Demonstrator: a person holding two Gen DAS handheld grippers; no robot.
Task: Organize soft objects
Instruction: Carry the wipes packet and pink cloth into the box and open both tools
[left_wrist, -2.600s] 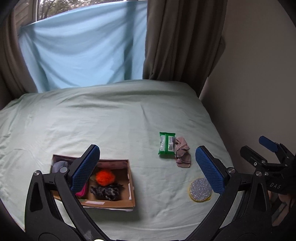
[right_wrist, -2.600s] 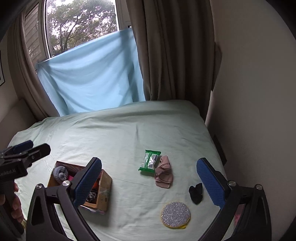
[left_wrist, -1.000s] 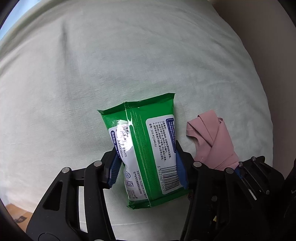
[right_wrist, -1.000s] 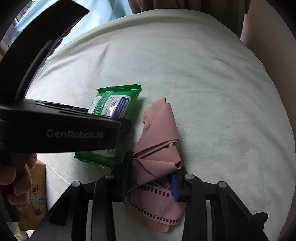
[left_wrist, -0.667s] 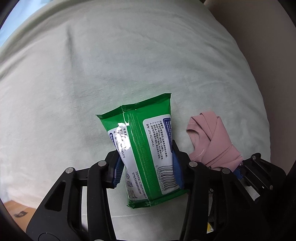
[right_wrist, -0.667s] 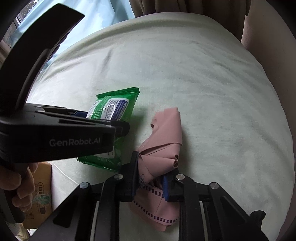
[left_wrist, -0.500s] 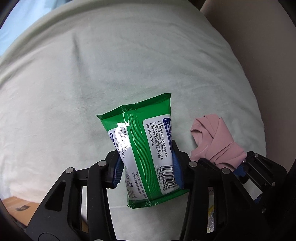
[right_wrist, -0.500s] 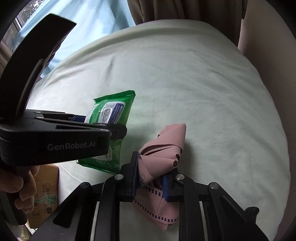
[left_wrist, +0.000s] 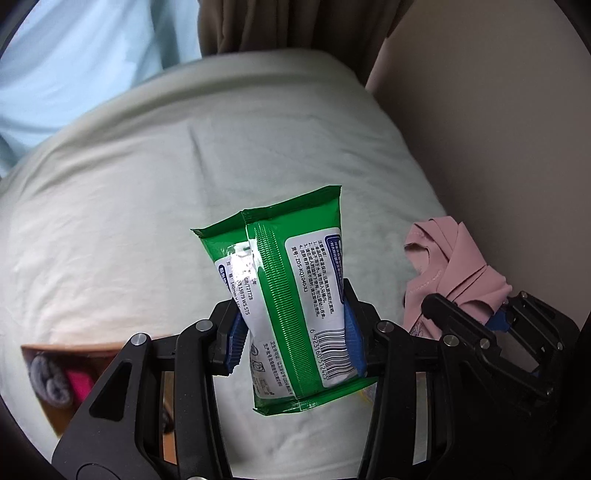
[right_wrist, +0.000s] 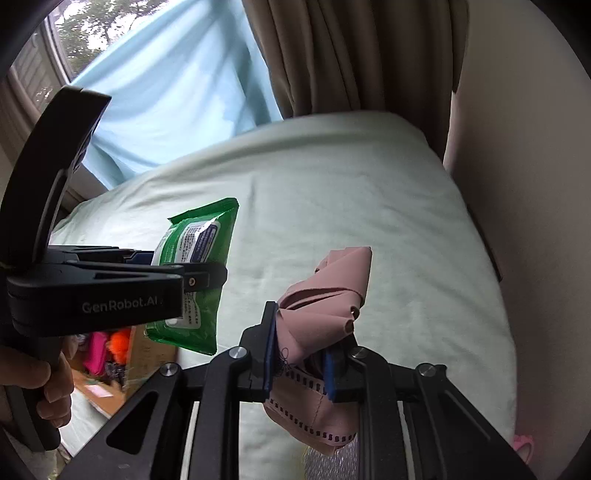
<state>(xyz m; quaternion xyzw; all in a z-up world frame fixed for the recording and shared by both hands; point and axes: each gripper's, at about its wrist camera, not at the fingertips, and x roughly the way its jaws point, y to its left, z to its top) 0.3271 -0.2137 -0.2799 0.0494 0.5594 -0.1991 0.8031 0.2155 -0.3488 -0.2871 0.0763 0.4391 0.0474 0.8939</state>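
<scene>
Wipes pack (left_wrist: 295, 295) and pink cloth (right_wrist: 325, 295), clamped by left gripper (left_wrist: 293, 332) and right gripper (right_wrist: 299, 354), have been lifted off the bed; boxing is judged next.

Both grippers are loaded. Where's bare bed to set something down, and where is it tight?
The bed is bare beyond the wipes pack and pink cloth, up to the curtain and the right-hand wall. It is tight at the lower left, where the box already holds items.
</scene>
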